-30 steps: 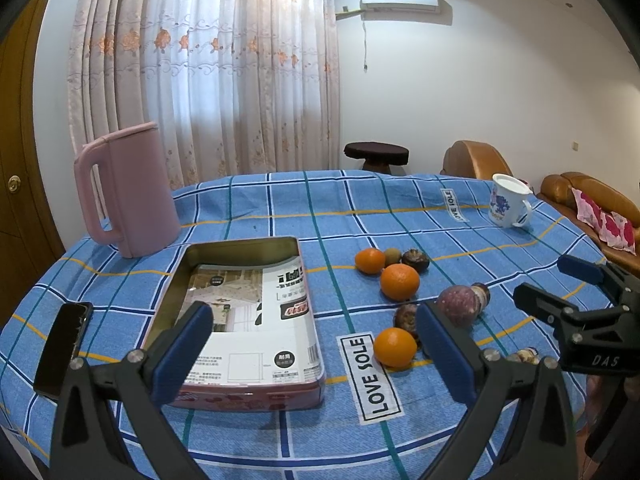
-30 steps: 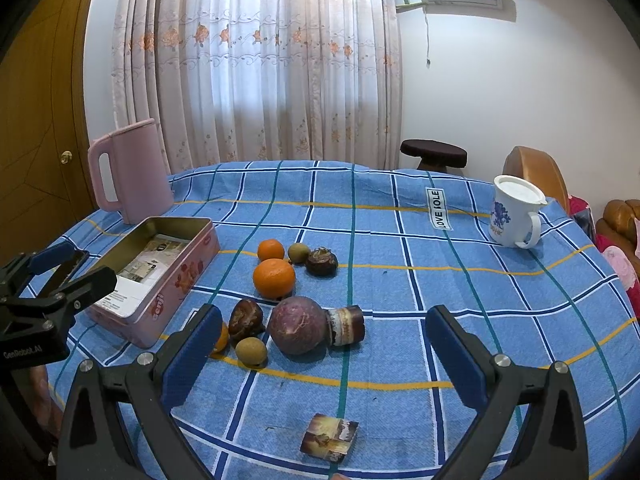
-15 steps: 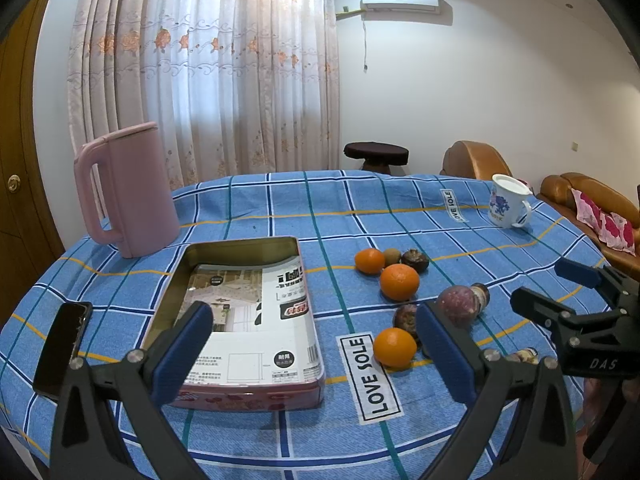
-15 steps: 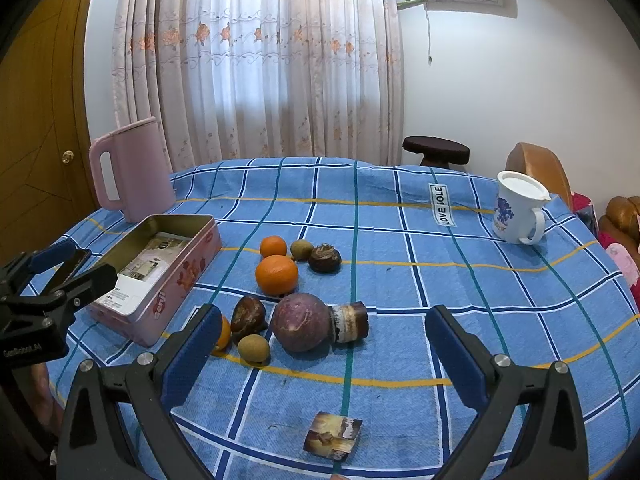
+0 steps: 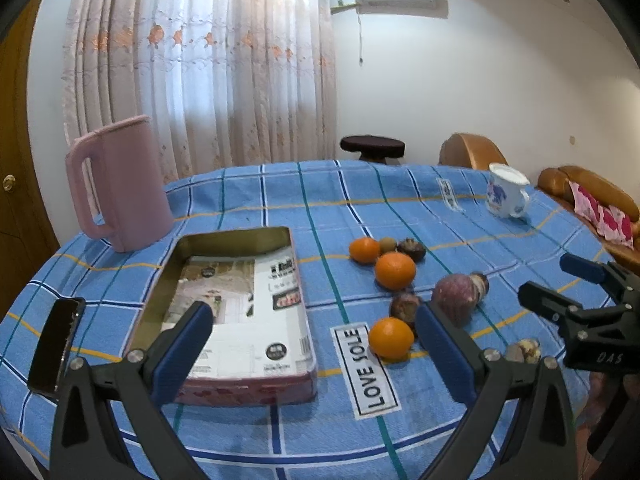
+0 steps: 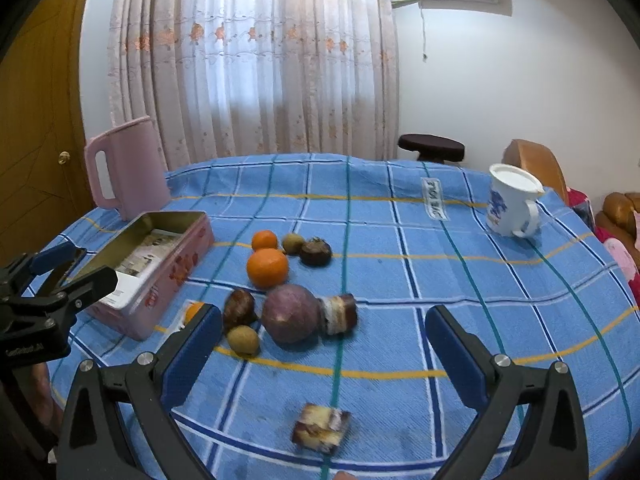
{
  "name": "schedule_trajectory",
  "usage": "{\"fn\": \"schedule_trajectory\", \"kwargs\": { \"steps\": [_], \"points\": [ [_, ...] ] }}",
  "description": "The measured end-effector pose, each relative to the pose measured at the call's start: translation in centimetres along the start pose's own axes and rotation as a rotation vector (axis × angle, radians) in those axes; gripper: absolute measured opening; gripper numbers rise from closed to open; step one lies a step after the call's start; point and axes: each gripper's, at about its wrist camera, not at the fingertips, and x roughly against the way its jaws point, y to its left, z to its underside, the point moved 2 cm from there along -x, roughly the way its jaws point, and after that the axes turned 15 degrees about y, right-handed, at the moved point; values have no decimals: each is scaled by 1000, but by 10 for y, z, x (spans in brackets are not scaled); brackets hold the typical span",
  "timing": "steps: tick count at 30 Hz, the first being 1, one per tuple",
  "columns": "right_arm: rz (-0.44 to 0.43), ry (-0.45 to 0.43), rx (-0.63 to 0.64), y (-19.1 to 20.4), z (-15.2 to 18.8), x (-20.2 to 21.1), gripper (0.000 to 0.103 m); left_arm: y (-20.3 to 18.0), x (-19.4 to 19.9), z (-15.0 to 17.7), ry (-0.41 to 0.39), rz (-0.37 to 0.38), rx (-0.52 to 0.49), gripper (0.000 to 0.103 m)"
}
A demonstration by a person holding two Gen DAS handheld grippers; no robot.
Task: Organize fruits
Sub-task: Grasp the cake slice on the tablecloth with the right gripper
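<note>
Fruits lie in a cluster on the blue checked tablecloth: three oranges, the nearest one (image 5: 391, 339), a larger one (image 6: 267, 267) and a small far one (image 6: 264, 239), a big purple fruit (image 6: 291, 317), dark mangosteens (image 6: 316, 251), and small brown fruits (image 6: 242, 339). A pink open tin (image 5: 236, 312) with printed paper inside sits left of them. My left gripper (image 5: 312, 344) is open and empty above the tin's near right corner. My right gripper (image 6: 322, 344) is open and empty, hovering just in front of the purple fruit.
A pink jug (image 5: 120, 184) stands at the back left. A white mug (image 6: 510, 206) stands at the back right. A dark phone (image 5: 56, 348) lies at the left edge. A small wrapped square (image 6: 320, 428) lies near the front edge. Sofa beyond the table on the right.
The right gripper has moved slightly forward toward the fruit cluster. The left gripper has hardly moved. Both stay open.
</note>
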Motion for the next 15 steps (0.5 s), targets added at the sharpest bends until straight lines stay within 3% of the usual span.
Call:
{"fn": "schedule_trajectory", "kwargs": {
  "steps": [5, 7, 8, 13, 15],
  "points": [
    [0, 41, -39, -16, 28, -5, 101, -15, -14, 13, 31, 23, -41, 103],
    [-8, 61, -48, -20, 38, -8, 89, -24, -19, 16, 37, 26, -64, 103],
    [-18, 70, -47, -21, 42, -9, 78, -27, -20, 16, 37, 28, -71, 102],
    [-61, 109, -24, -19, 56, -18, 72, -40, -22, 18, 35, 42, -105, 102],
    [-77, 124, -10, -15, 60, -22, 60, -42, -24, 19, 40, 45, -105, 102]
  ]
}}
